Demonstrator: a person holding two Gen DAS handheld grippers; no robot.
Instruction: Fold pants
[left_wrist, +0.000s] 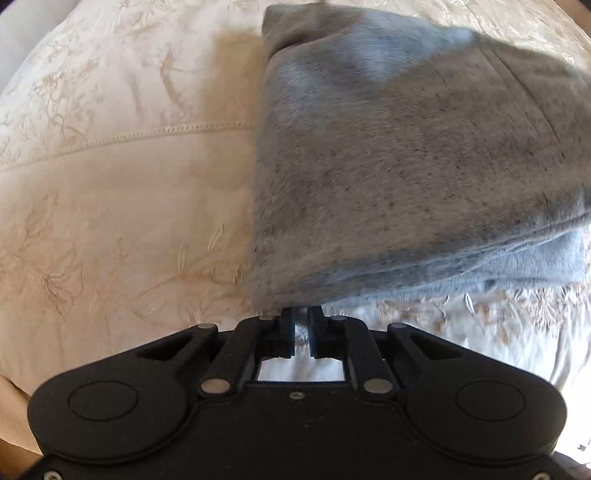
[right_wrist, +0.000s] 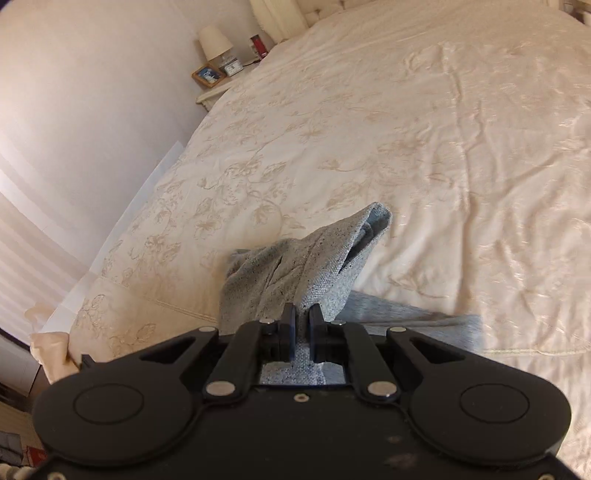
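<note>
Grey sweatpants (left_wrist: 406, 155) hang in a wide doubled panel over the cream bedspread (left_wrist: 110, 221), blurred by motion. My left gripper (left_wrist: 301, 319) points steeply down, and its jaws stand close together, pinching the panel's lower edge. In the right wrist view my right gripper (right_wrist: 302, 321) is shut on a bunched fold of the same pants (right_wrist: 306, 266), which stands up in a peak ahead of the fingertips. More grey cloth (right_wrist: 424, 325) trails flat on the bedspread (right_wrist: 406, 129) to the right of that gripper.
The bed's left edge (right_wrist: 122, 236) runs along a pale wall. At the far left corner a nightstand (right_wrist: 212, 94) carries a lamp (right_wrist: 214, 42), a framed photo (right_wrist: 208, 75) and a small clock (right_wrist: 232, 66). A stitched seam (left_wrist: 129, 138) crosses the cover.
</note>
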